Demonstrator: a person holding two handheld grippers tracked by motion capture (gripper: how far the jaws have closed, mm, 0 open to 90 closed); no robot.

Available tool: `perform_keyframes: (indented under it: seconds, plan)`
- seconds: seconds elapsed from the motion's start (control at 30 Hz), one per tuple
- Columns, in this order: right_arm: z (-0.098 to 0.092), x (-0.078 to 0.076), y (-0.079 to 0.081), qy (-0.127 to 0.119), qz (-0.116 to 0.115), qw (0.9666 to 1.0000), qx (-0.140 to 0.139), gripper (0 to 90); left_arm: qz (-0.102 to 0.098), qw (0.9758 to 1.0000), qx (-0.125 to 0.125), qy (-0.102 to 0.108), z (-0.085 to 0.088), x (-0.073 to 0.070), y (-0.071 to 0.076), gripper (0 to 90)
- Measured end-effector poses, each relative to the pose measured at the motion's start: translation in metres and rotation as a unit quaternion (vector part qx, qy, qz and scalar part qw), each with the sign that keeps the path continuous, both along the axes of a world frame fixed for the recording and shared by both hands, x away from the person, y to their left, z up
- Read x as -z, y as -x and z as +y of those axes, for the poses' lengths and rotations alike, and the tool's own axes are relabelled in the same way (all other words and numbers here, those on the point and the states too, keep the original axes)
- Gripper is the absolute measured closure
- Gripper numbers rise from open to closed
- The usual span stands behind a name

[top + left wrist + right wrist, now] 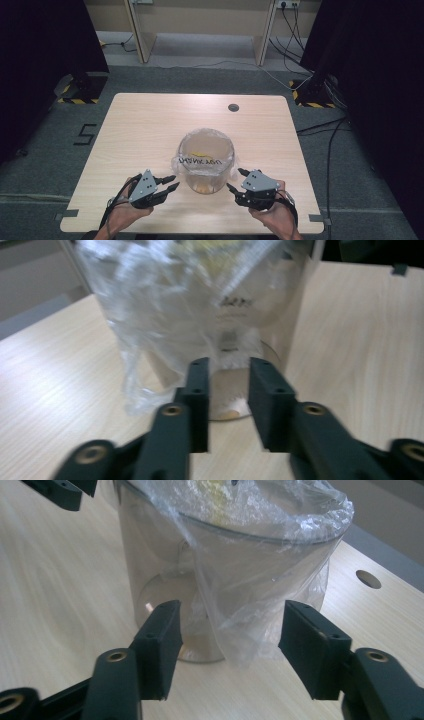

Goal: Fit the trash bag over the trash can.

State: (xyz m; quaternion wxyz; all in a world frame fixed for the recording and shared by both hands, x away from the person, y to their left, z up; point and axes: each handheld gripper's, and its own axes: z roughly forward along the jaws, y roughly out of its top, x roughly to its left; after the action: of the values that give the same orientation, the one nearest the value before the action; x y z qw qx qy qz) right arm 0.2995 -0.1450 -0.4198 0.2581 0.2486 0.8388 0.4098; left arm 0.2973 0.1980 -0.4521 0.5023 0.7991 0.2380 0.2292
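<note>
Clear plastic bag (205,162) lines see-through tub (206,175), crinkled | left gripper (171,183) jaws apart | right gripper (235,181) jaws apart

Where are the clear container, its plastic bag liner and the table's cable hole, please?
clear container (206,182), high view, front wall.
plastic bag liner (250,595), right gripper view, overhanging flap.
cable hole (233,107), high view, its centre.

Wood table (150,125) w/ 1 bag-lined container (205,165).

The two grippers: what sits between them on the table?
A clear container lined with a plastic bag, between left gripper and right gripper, in the high view.
</note>
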Motion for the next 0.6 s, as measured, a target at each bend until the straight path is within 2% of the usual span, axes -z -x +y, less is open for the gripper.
perform_keyframes:
  seconds: [0.07, 0.17, 0.2, 0.23, 0.27, 0.3, 0.4, 0.53, 0.6]
  plan:
    - [0.004, 0.003, -0.003, -0.008, 0.0, 1.0, 0.006, 36.9, -0.005, 0.9997, -0.019, 0.011, 0.001, -0.003, -0.001, 57.6]
    - [0.009, 0.006, -0.009, 0.0, -0.002, 1.0, -0.001, 35.7, -0.011, 0.9995, -0.024, 0.015, 0.0, -0.006, -0.003, 52.1]
    - [0.011, 0.007, -0.011, 0.011, -0.016, 0.9997, -0.016, 53.1, -0.014, 0.9996, -0.02, 0.015, -0.005, -0.007, -0.003, 50.4]
    - [0.011, 0.007, -0.011, 0.011, -0.016, 0.9997, -0.016, 53.1, -0.014, 0.9996, -0.02, 0.015, -0.005, -0.007, -0.003, 50.3]
    - [0.013, 0.008, -0.012, 0.024, -0.026, 0.9989, -0.03, 63.2, -0.019, 0.9997, -0.013, 0.009, -0.01, -0.009, -0.004, 50.3]
    - [0.013, 0.008, -0.012, 0.024, -0.026, 0.9989, -0.03, 63.2, -0.019, 0.9997, -0.013, 0.009, -0.01, -0.009, -0.004, 49.9]
    - [0.011, 0.005, -0.009, 0.049, -0.058, 0.996, -0.048, 87.3, -0.027, 0.9996, -0.004, 0.004, -0.019, -0.011, -0.006, 51.4]
    - [0.012, 0.005, -0.005, 0.063, -0.069, 0.9939, -0.059, 90.0, -0.029, 0.9996, 0.005, 0.003, -0.023, -0.01, -0.008, 57.6]
    - [0.013, 0.006, -0.003, 0.076, -0.075, 0.9918, -0.07, 90.0, -0.029, 0.9995, 0.008, 0.0, -0.024, -0.009, -0.009, 65.3]
